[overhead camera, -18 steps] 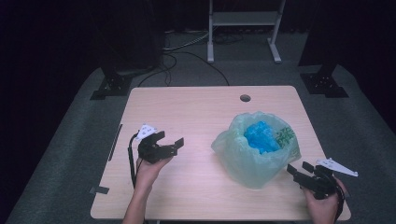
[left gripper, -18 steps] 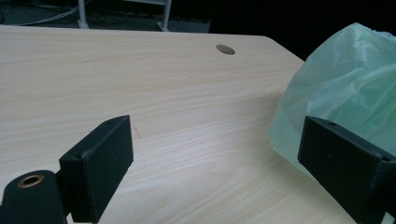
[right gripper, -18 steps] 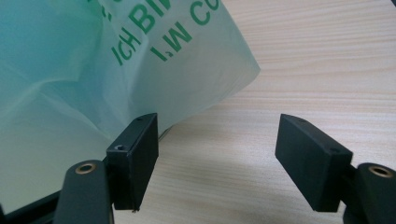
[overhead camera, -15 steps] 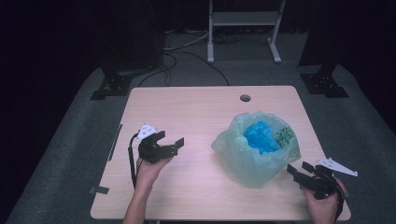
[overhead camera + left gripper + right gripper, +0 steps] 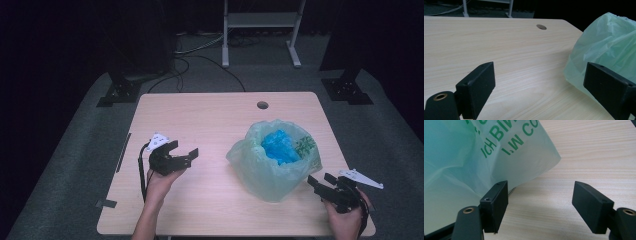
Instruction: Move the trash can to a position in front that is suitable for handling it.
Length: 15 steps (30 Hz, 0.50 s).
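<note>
Green bag (image 5: 270, 167), two open grippers

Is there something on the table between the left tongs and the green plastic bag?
No. Bare table lies between the left tongs and the green plastic bag; nothing visible stands in the way.

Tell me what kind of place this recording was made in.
Probably a lab or recording studio, not a home: a lone wooden table stands on grey carpet against dark surroundings, with black stand bases, loose cables and a metal frame behind it.
</note>
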Tool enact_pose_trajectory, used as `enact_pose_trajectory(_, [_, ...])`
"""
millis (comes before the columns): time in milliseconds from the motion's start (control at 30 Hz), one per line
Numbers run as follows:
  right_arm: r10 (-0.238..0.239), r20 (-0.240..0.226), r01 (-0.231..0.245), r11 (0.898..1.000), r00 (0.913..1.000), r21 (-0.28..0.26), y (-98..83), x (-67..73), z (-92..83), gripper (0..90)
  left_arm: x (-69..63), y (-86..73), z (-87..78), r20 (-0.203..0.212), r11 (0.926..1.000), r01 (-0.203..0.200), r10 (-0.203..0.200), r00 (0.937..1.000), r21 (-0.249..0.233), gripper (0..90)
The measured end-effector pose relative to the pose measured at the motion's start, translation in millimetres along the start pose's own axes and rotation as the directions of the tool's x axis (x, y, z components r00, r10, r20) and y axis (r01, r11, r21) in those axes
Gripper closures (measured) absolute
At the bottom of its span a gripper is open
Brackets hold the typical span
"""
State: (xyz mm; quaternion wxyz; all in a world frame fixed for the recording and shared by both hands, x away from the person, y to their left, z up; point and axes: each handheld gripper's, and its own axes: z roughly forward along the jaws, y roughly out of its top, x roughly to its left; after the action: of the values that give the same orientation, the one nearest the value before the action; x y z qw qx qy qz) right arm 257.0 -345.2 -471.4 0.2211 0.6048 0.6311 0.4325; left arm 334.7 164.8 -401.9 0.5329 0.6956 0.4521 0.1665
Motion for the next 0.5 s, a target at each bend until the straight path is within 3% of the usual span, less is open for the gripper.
enact_pose_trajectory(167, [-0.004,-0.007,0.004,1.000,1.0000,0.006,2.8,6.0,3.8,28.5,2.0,-0.3,-0.4,-0.002,1.0000,0.008,-0.008,1.0000,0.001,9.3])
enact_pose_trajectory(500, [-0.069,-0.012,0.070,0.997,0.9975,0.034,10.0,24.6,13.0,28.4,3.1,2.4,-4.7,0.000,0.9997,0.016,-0.016,0.9999,-0.019,9.3])
